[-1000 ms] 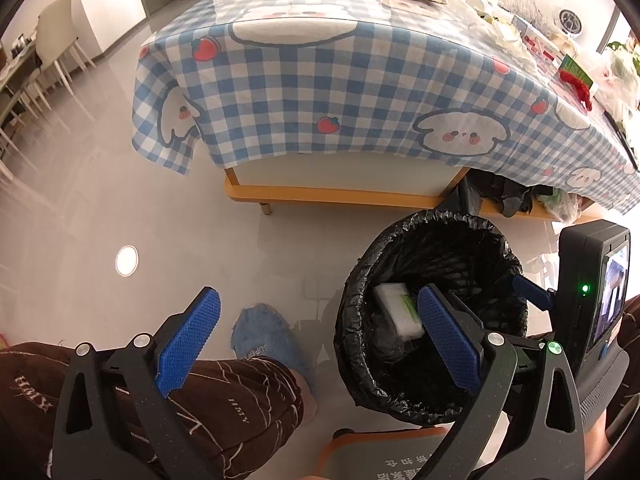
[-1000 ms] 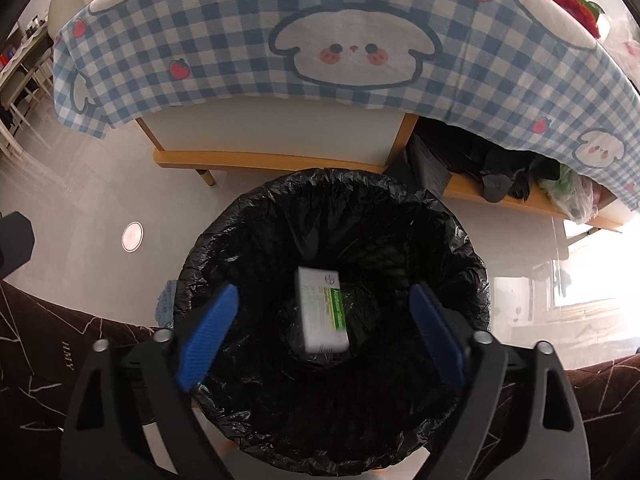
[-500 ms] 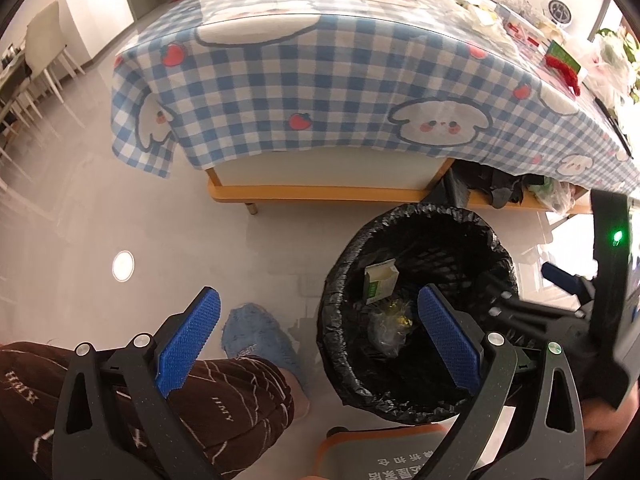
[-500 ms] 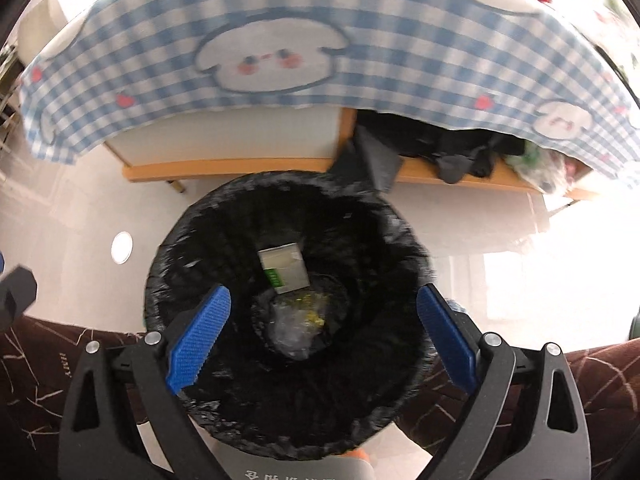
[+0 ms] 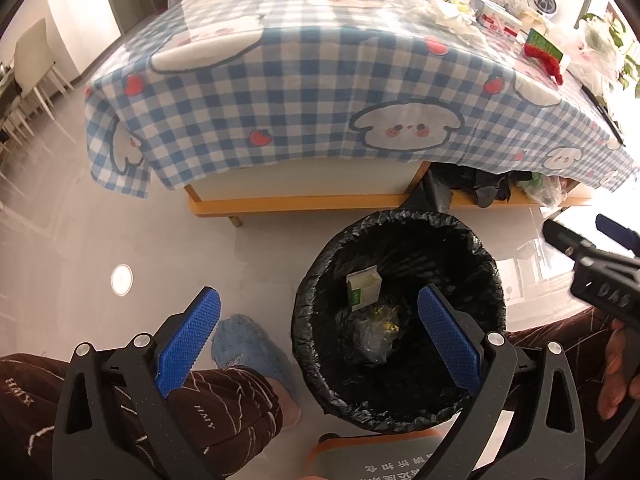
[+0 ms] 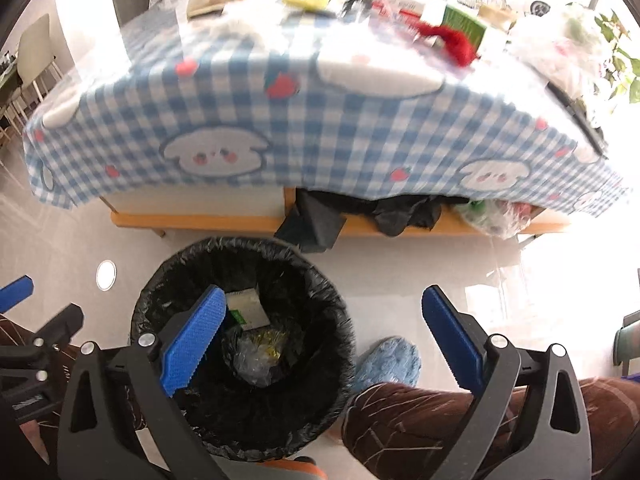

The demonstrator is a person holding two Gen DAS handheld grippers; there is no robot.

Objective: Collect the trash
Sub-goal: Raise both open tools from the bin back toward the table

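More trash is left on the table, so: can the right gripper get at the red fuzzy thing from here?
Probably yes: the right gripper is empty, jaws opening, and the red fuzzy thing lies uncovered on the table.

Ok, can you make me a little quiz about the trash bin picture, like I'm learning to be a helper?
1. True or false: the white and green carton lies inside the black-lined bin.
2. What is between the pads of the right gripper? A) a carton B) nothing C) a slipper
3. Fill in: the table wears a blue checked ______.

Key
1. True. It rests in the bin above a crumpled clear wrapper.
2. B. The jaws are opening and grip nothing; the left gripper is open and empty too.
3. Tablecloth, printed with puppies and strawberries.
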